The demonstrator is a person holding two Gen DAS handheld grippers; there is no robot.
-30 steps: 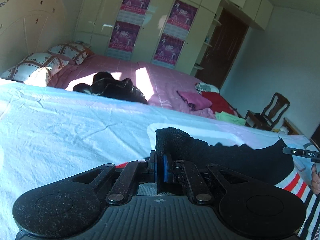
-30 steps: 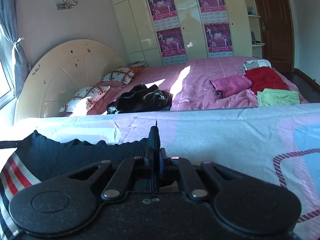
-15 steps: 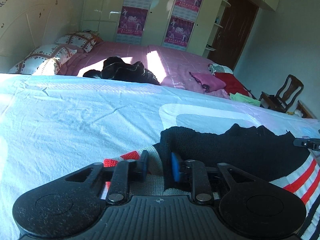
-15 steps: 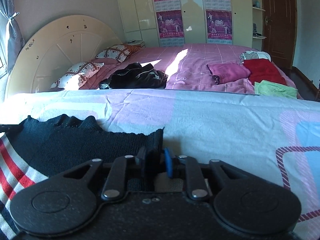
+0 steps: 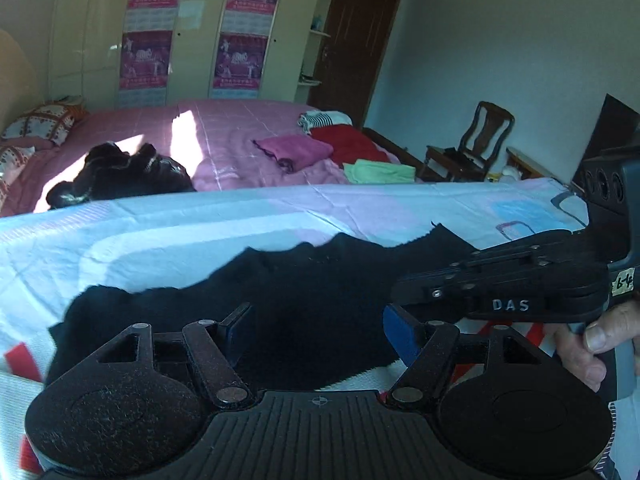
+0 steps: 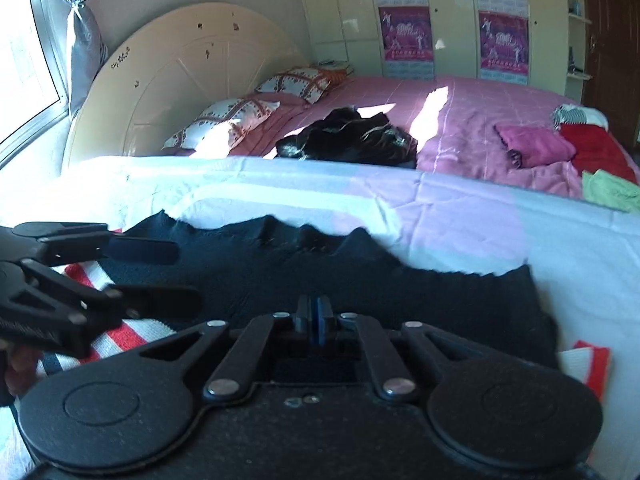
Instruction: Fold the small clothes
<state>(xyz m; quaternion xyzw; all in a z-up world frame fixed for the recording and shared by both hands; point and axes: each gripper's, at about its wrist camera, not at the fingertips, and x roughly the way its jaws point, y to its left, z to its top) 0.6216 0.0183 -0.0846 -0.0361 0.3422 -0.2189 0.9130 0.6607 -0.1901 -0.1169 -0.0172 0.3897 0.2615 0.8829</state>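
A small knitted garment, black with a red, white and navy striped part, lies flat on the light sheet; it shows in the left wrist view [image 5: 320,300] and the right wrist view [image 6: 360,276]. My left gripper [image 5: 318,332] is open and hovers over the black part, holding nothing. It also shows at the left of the right wrist view [image 6: 160,276]. My right gripper [image 6: 314,316] has its jaws together over the black fabric, with no cloth visibly between them. It also shows in the left wrist view [image 5: 408,296].
The light blue and pink sheet [image 6: 460,216] covers the work surface. Behind it is a pink bed [image 5: 224,136] with a black garment heap [image 6: 352,140], folded pink [image 5: 294,150], red [image 5: 352,144] and green [image 5: 378,170] clothes, and pillows. A wooden chair [image 5: 476,140] stands at the right.
Both grippers held the black edge one second ago. They lowered it onto the sheet and let go. The left jaws opened wide; the right jaws came together again. The garment now lies flat.
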